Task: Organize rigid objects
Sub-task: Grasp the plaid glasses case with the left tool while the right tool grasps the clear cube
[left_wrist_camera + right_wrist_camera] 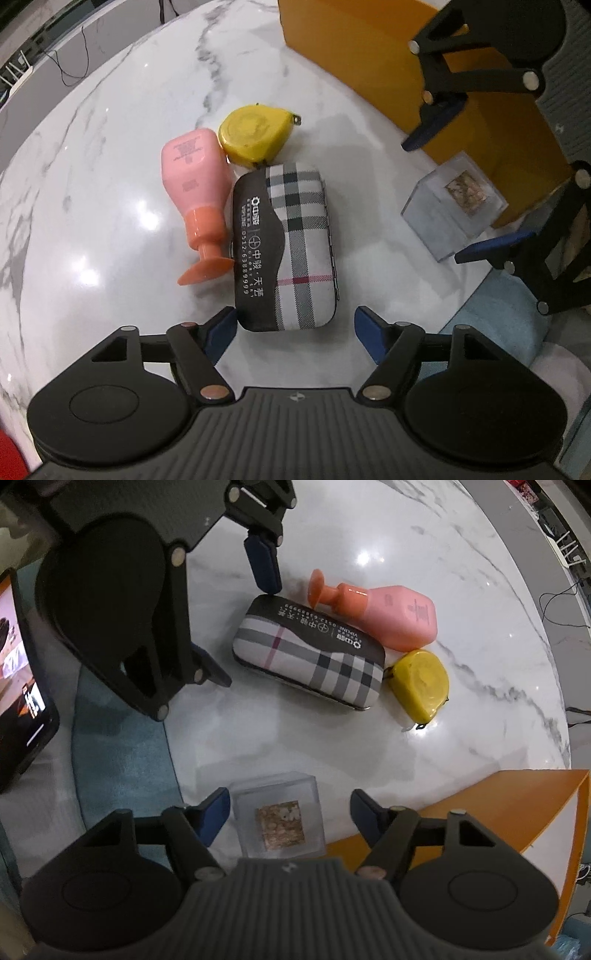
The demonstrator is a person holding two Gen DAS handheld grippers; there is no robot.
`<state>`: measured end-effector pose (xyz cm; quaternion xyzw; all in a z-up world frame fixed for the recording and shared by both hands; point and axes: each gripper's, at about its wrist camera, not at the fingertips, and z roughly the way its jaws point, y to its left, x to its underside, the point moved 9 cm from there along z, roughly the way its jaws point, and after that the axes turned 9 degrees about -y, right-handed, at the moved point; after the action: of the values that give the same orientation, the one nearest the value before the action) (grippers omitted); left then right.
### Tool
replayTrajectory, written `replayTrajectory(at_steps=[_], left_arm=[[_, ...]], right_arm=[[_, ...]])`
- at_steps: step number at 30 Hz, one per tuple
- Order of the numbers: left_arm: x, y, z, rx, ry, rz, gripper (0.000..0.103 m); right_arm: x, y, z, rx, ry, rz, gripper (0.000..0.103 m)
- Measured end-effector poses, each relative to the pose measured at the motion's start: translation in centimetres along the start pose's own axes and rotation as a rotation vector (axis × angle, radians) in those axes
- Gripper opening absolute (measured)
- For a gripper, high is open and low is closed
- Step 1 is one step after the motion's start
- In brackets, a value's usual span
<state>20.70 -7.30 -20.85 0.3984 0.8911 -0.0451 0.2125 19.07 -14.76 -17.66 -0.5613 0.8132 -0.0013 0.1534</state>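
On the white marble surface (129, 110) three things lie packed together: a plaid hard case (291, 243) with a black printed band, a pink pump bottle (194, 177) on its side touching the case's left edge, and a yellow tape measure (255, 133) at the case's far end, touching both case and bottle. In the left wrist view the left gripper (295, 325) points steeply down over the near end of the case, its blue fingers (221, 330) spread apart; the left finger sits just beside the case's near left corner, the right one stands clear of it, and neither presses on it.

Well to the right, near the surface's edge, stands a clear plastic cube box (277, 812) with a brownish patterned piece inside. The right gripper (288, 812) hangs over it with jaws apart; the box is between the blue fingers (216, 814), the left finger just beside its wall, the right one clear. Whether the left pad touches cannot be told.

An orange open box (369, 55) stands at the far right of the surface, just behind the cube box. In the right wrist view a lit phone screen (22, 672) lies left, off the surface, by a blue cloth (118, 760).
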Motion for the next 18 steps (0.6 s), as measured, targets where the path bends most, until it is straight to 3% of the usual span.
replayTrajectory(at_steps=[3,9,18], left_arm=[[0.0,0.4,0.1,0.037,-0.004,-0.049,0.067],[0.6,0.8,-0.2,0.065,0.025,-0.046,0.067],[3.4,1.0,-1.1,0.089,0.16,0.022,0.067]], right_arm=[[-0.1,0.1,0.3,-0.031,-0.007,0.022,0.052],[-0.8,0.6,0.3,-0.052,-0.052,0.068,0.049],[-2.7,1.9,0.1,-0.047,-0.118,0.131,0.049]])
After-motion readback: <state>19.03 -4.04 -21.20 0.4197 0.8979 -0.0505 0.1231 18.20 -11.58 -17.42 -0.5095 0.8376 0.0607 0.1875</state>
